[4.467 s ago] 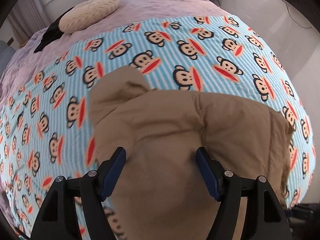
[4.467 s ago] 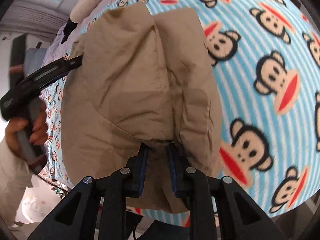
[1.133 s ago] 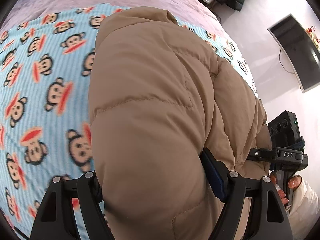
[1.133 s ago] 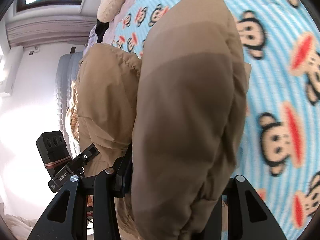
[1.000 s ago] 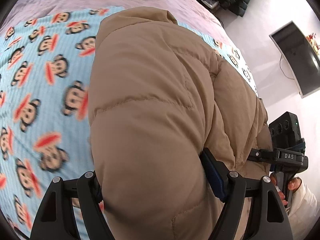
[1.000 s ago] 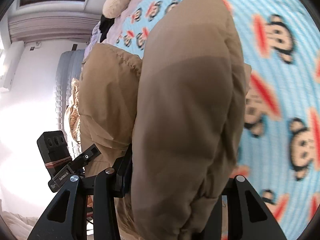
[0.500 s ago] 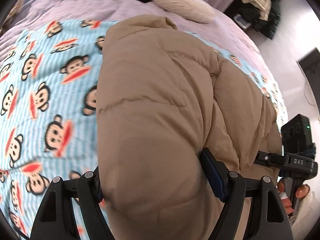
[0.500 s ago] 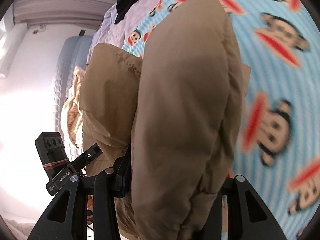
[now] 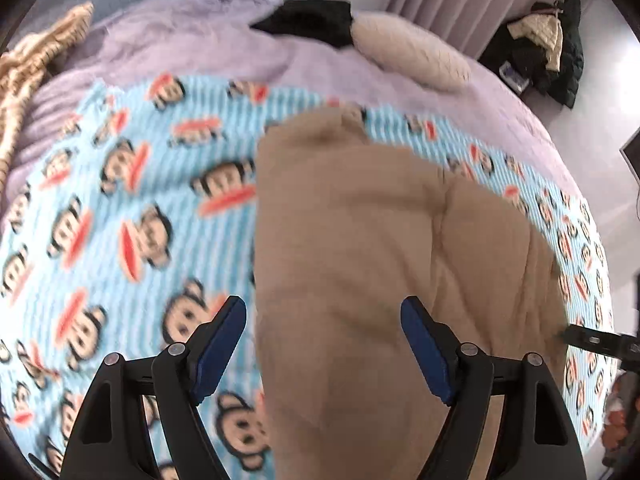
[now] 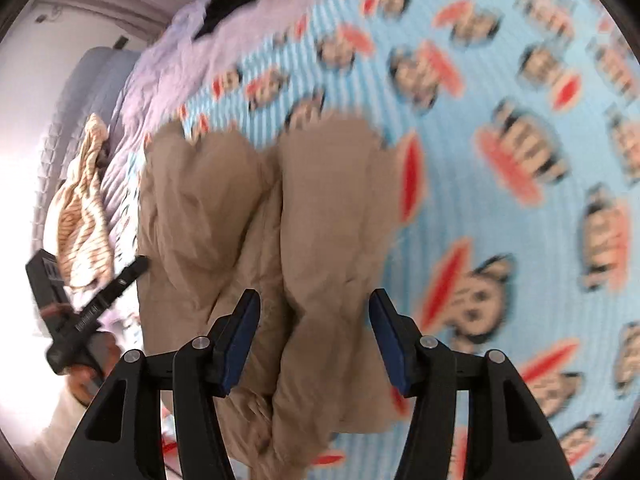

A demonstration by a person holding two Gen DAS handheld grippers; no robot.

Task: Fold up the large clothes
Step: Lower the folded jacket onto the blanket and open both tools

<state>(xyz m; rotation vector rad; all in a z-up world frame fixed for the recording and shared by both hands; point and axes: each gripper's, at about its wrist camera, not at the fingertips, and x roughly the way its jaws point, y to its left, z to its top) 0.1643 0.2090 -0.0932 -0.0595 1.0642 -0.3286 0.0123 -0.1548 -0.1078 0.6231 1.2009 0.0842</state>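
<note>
Both grippers have let go since 0.5 s ago: left gripper (image 9: 322, 344) and right gripper (image 10: 314, 340) now w/ jaws wide apart, holding nothing, fabric just between them. Jacket (image 9: 380, 260) lies folded into a compact bundle on the blanket (image 9: 120, 220) on the bed, near its front edge. Folding looks about done; maybe a bit of tidying left.

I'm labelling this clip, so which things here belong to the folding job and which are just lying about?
Job:
tan puffer jacket
left hand-held gripper, open
right hand-held gripper, open
monkey-print blanket under the jacket

Lying about:
cream pillow
black garment
striped cloth
dark clothes pile
</note>
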